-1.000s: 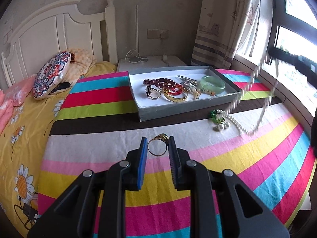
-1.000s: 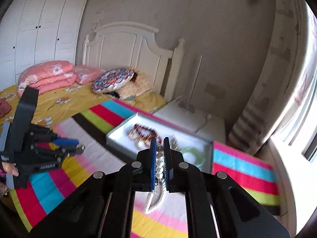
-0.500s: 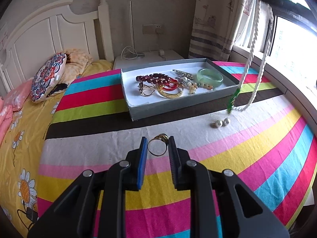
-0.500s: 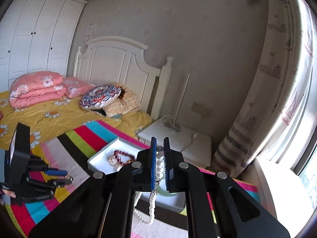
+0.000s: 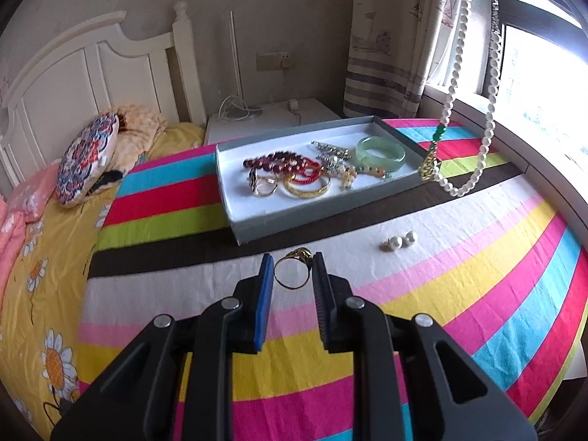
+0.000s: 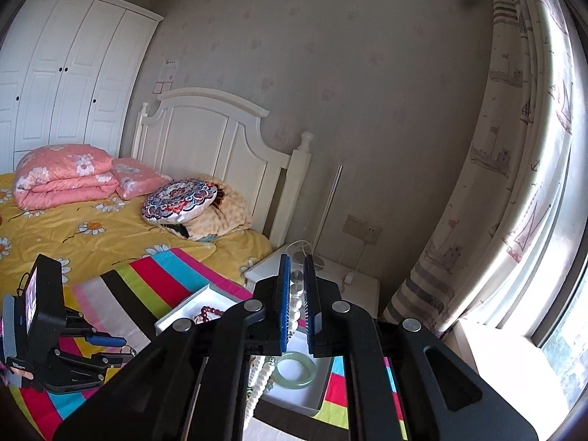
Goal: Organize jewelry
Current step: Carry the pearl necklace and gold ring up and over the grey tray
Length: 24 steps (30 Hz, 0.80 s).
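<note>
My left gripper (image 5: 293,268) is shut on a gold ring (image 5: 293,271) and holds it above the striped cloth. My right gripper (image 6: 296,283) is shut on a white pearl necklace (image 6: 294,314), held high in the air. The necklace (image 5: 454,84) hangs in a long loop at the right of the left wrist view, with a green and gold pendant (image 5: 430,160) near the tray's right end. The grey tray (image 5: 257,226) holds red beads (image 5: 279,163), a gold bangle (image 5: 308,189) and a green jade bangle (image 5: 380,150). Two pearl earrings (image 5: 398,240) lie on the cloth.
The striped cloth (image 5: 459,294) covers the bed end. A patterned cushion (image 5: 86,160) and a white headboard (image 5: 88,73) are at the left. A white nightstand (image 5: 272,117), a curtain (image 5: 389,44) and a window (image 5: 533,84) lie behind the tray.
My right gripper has risen with the pearl necklace, lifting it fully off the cloth. The left gripper stays shut on the ring.
</note>
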Each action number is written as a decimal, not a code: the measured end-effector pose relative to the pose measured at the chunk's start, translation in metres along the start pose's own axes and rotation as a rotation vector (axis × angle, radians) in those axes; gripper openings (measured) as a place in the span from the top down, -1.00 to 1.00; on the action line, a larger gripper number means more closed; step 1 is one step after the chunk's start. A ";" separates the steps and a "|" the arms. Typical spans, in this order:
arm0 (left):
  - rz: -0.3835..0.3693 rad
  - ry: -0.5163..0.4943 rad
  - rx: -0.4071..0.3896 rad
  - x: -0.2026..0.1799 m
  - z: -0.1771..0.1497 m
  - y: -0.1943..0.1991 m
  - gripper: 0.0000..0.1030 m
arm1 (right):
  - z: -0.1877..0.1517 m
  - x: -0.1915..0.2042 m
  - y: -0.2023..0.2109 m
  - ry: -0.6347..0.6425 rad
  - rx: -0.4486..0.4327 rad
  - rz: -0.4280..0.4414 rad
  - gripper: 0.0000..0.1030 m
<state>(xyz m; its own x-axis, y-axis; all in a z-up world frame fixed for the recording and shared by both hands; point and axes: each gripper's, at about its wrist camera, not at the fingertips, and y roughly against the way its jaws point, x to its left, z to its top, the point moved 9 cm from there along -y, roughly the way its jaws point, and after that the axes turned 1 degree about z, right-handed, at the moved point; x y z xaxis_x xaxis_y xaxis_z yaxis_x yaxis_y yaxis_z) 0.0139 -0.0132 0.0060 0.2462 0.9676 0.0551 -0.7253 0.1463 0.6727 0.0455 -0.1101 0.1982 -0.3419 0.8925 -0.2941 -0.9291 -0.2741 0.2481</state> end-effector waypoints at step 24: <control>-0.069 0.035 -0.027 -0.005 0.074 -0.045 0.60 | 0.025 -0.004 -0.069 -0.004 -0.019 0.053 0.86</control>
<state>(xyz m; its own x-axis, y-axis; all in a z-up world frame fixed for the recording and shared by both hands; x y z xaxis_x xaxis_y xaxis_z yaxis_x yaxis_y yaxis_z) 0.0926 -0.0401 0.0303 0.2736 0.9617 -0.0170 -0.7245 0.2176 0.6541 0.1148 -0.0859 0.2049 -0.3902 0.8779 -0.2775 -0.9123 -0.3278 0.2457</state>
